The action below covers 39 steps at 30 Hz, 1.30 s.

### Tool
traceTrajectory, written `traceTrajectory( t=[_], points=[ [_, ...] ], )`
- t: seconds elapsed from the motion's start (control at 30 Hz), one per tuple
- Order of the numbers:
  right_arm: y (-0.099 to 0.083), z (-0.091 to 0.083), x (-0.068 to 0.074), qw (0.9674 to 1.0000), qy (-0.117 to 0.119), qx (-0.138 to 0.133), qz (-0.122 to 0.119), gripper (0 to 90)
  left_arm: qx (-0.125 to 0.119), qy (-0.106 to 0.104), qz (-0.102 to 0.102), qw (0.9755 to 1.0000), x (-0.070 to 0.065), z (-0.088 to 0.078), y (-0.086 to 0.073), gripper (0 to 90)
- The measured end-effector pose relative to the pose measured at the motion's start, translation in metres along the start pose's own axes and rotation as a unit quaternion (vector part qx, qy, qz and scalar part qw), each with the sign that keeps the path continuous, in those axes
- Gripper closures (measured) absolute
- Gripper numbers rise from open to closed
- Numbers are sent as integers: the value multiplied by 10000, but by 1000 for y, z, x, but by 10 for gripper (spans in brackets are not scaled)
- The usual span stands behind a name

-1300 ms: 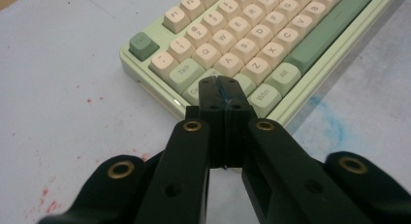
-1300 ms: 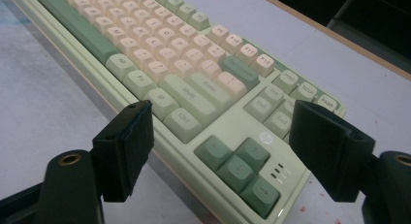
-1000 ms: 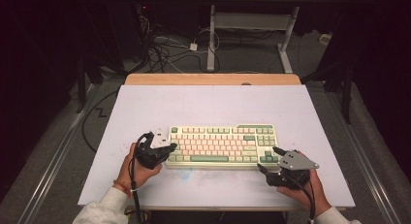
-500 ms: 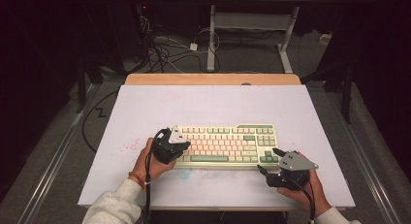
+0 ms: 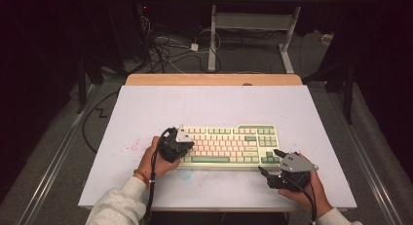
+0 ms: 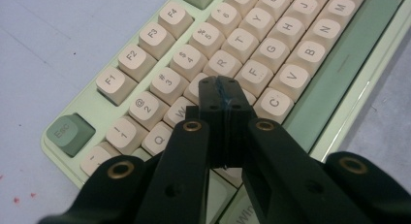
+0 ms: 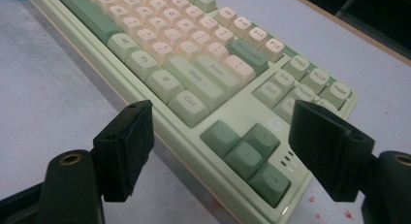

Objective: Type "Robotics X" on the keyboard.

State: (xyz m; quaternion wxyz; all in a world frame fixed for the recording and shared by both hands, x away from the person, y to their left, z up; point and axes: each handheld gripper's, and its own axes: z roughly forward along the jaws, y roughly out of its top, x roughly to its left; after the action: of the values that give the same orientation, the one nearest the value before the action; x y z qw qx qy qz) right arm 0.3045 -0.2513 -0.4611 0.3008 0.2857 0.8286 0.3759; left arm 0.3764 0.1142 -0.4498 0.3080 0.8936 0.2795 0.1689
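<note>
A cream and green keyboard (image 5: pixel 229 143) lies on the white table top, near the front edge. My left gripper (image 5: pixel 191 147) hovers over the keyboard's left end. In the left gripper view this gripper (image 6: pixel 221 89) is shut, jaws pressed together with nothing between them, and its tips sit just above the letter keys (image 6: pixel 286 27) near E and D. My right gripper (image 5: pixel 269 160) stands open at the keyboard's front right corner. In the right gripper view its jaws (image 7: pixel 223 121) stand wide apart to either side of the green arrow keys (image 7: pixel 245 153), touching nothing.
The white table top (image 5: pixel 214 108) reaches back to a wooden edge (image 5: pixel 214 80). Faint red specks (image 5: pixel 130 147) mark the surface left of the keyboard. Cables (image 5: pixel 165 47) and a desk frame (image 5: pixel 253 25) lie on the floor beyond the table.
My left gripper has moved right, from beside the keyboard's left end to over its keys. The right gripper has stayed where it was.
</note>
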Motion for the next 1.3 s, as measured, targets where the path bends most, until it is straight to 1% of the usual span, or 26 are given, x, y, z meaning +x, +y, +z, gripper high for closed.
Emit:
traceTrajectory(
  t=[0.27,0.37,0.4,0.43,0.53,0.6,0.67,0.77,0.9,1.07,1.17,1.3],
  points=[
    [0,-1,1,10000,10,3,-5,247,35,20,3,10000,0,1,0,873],
    [0,-1,1,10000,6,2,-10,248,121,30,20,9999,0,5,-2,874],
    [0,-1,1,10000,12,10,-8,248,95,92,58,9999,-1,6,-3,873],
    [0,-1,1,10000,9,25,-7,247,82,75,29,9999,-1,7,-3,873],
    [0,-1,1,10000,15,19,-28,247,93,77,63,9999,-2,6,-2,873],
    [0,-1,1,10000,14,10,-33,248,96,111,91,9999,-3,5,-2,873],
    [0,-1,1,10000,8,10,-29,248,45,140,110,9998,-2,3,-1,867],
    [0,-2,0,10000,9,3,-23,248,-52,176,95,9998,-1,-2,-1,840],
    [-1,-2,0,10000,9,15,-12,248,-164,211,132,9996,-2,-7,-1,828],
    [-1,-2,0,10000,0,1,-3,248,-208,220,146,9994,-3,-9,-1,793],
    [-1,-2,-1,10000,-4,5,0,249,-227,244,129,9994,-2,-11,-2,766],
    [-1,-3,-1,10000,6,-2,-5,248,-280,338,68,9990,-2,-14,-4,697]
  ],
)
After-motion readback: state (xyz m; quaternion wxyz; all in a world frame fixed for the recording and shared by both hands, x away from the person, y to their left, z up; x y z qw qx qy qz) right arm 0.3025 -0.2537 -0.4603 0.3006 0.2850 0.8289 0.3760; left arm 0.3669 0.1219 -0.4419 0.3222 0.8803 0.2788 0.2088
